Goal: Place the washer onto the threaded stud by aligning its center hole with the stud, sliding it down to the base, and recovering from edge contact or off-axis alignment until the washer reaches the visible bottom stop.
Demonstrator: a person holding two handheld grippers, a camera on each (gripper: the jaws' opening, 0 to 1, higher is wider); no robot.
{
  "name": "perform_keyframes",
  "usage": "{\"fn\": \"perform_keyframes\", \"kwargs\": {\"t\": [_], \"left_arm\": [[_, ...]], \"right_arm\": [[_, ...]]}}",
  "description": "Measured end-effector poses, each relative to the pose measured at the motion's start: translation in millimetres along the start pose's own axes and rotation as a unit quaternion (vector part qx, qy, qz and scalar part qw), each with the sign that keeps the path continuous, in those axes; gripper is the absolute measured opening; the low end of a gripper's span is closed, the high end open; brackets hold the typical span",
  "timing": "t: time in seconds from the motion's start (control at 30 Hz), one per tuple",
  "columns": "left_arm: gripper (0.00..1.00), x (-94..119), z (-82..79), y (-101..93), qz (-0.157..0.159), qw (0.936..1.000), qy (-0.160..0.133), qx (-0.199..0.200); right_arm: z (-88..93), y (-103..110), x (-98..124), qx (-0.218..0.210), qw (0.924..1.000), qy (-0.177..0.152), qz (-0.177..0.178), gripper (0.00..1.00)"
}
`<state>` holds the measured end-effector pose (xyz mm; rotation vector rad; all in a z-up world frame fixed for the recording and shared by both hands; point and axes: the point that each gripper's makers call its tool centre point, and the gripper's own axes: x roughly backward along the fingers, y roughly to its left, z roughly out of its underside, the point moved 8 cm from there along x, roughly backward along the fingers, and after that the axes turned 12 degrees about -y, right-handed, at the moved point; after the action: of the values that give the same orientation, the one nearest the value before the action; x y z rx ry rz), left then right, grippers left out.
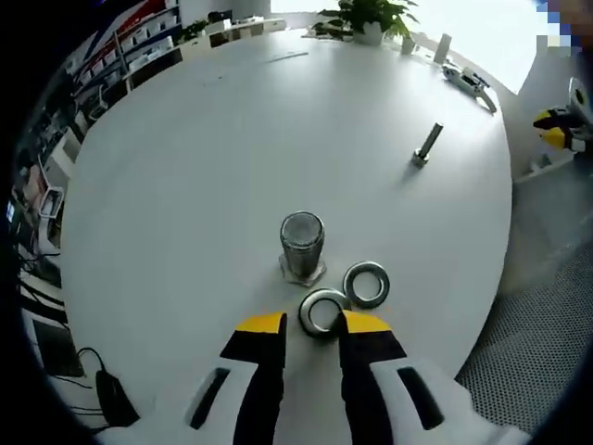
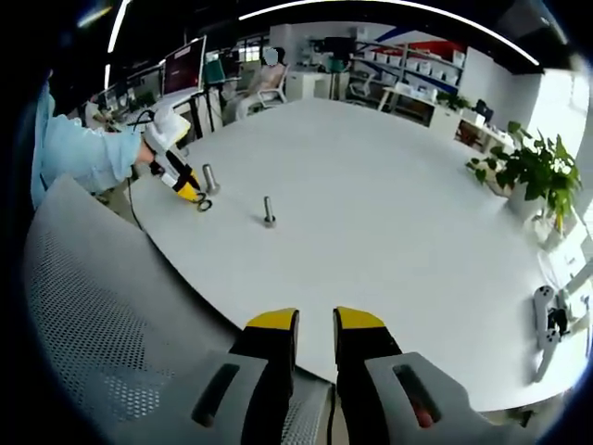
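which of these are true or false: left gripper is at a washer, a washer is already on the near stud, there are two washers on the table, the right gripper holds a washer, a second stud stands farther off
1. The left gripper has its tips on either side of a washer. True.
2. A washer is already on the near stud. False: its shaft is bare, and both washers lie on the table.
3. Two washers lie by the near stud. True: the second washer lies beside the first.
4. The right gripper holds a washer. False: nothing sits between its tips.
5. A second stud stands farther off. True.
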<state>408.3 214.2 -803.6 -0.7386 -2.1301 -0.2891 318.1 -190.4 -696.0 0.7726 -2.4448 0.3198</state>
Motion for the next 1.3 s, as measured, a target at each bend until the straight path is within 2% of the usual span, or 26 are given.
{"fn": "perform_keyframes", "kwargs": {"t": [0.13,0.37,0.53,0.6,0.8,1.1,1.3], "left_arm": [[0.15,1,-1.4,0.7,-0.007,1.0000,0.006,0.000],[0.07,3,0.0,4.2,-0.016,0.9990,0.003,-0.041],[0.05,0,-0.1,6.4,-0.010,0.9985,-0.001,-0.054],[0.04,-1,-1.3,7.3,-0.002,0.9974,-0.001,-0.072],[0.03,-2,-2.2,4.1,-0.005,0.9965,-0.001,-0.083],[0.02,1,-1.3,0.6,-0.011,0.9958,0.001,-0.090],[0.01,9,-5.0,0.4,-0.014,0.9981,-0.003,-0.061]], "right_arm": [[-0.3,0,0,0.002,1.0000,0.000,0.001,0.17],[0.1,0,-1,0.004,1.0000,0.002,-0.002,0.17],[0.2,0,0,0.003,1.0000,0.003,0.000,0.17],[0.2,0,0,0.004,1.0000,0.003,-0.001,0.17],[0.4,0,0,0.005,1.0000,0.004,-0.001,0.17],[0.1,0,0,0.005,1.0000,0.004,0.000,0.17],[1.0,0,0,0.003,1.0000,0.008,0.000,0.17]]}}
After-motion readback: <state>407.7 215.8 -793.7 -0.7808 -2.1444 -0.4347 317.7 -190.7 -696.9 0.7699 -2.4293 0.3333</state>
